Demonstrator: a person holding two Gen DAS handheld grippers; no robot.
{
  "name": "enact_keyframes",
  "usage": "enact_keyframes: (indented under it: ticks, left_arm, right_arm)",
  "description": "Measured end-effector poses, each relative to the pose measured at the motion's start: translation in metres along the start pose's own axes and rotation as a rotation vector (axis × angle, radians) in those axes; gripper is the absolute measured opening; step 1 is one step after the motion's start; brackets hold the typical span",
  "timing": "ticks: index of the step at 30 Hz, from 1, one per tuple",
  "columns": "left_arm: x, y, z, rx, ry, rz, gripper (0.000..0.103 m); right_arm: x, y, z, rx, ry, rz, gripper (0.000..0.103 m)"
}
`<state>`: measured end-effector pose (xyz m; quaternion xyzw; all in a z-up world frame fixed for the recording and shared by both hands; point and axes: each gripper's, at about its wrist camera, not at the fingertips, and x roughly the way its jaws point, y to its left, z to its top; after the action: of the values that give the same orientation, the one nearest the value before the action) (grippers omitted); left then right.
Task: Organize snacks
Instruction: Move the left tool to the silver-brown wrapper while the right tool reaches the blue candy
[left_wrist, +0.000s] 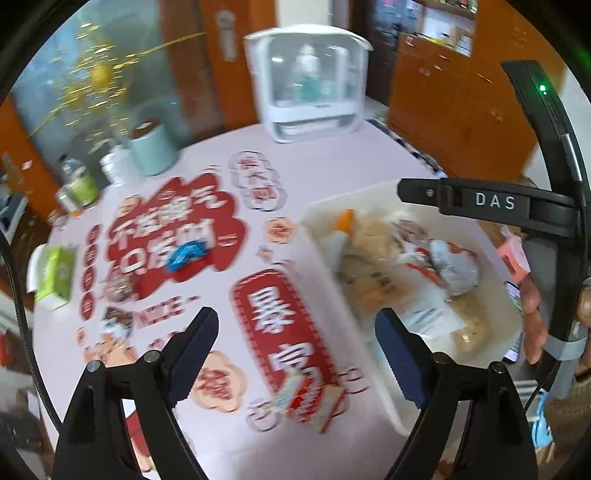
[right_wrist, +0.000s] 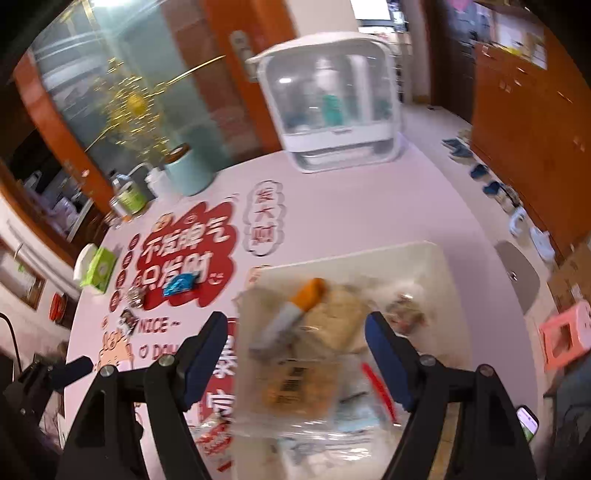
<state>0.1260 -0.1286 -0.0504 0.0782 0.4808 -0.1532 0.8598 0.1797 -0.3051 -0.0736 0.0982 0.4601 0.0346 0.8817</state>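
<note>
A white tray (right_wrist: 424, 254) on the pink table holds several wrapped snacks, among them an orange-and-grey packet (right_wrist: 295, 310) and biscuit packs (right_wrist: 295, 384). It also shows at the right in the left wrist view (left_wrist: 321, 266). A small blue snack packet (left_wrist: 186, 254) lies on the red print of the tablecloth, also in the right wrist view (right_wrist: 181, 283). Small dark snack packets (right_wrist: 127, 319) lie near it. My left gripper (left_wrist: 295, 339) is open and empty above the cloth, left of the tray. My right gripper (right_wrist: 295, 343) is open and empty over the tray.
A white clear-fronted appliance (right_wrist: 340, 107) stands at the table's back. A teal cylinder (right_wrist: 192, 170), jars (right_wrist: 129, 199) and a green tissue box (right_wrist: 98, 269) sit along the left edge. The right hand-held gripper body (left_wrist: 495, 206) shows in the left wrist view. A pink stool (right_wrist: 565, 332) stands right.
</note>
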Motion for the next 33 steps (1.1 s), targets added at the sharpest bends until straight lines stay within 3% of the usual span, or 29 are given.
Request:
enact_keyframes:
  ticks: [10,16,20,24,33]
  left_arm:
    - [-0.019,0.136,-0.03,-0.182,-0.02,0.2,0.09]
    - [0.0,0.216,-0.041,-0.278,-0.01,0.21,0.09]
    - [0.034,0.262,-0.042,-0.353,0.018,0.176,0.09]
    - [0.084,0.298,-0.045,-0.449,0.07,0.15,0.09]
    - [0.173,0.337,-0.056,-0.614,0.185,0.232,0.089]
  right_arm:
    - [0.029,0.108,0.006,-0.16,0.031,0.075,0.077]
    - [0.055,0.168,0.004,-0.231,0.054,0.053,0.077]
    - [0.089,0.202,0.006,-0.246,0.087,0.024,0.077]
    - [0.14,0.219,0.009,-0.164,0.147,0.028,0.077]
    - [0.241,0.22,0.017,-0.016,0.212,-0.059,0.077]
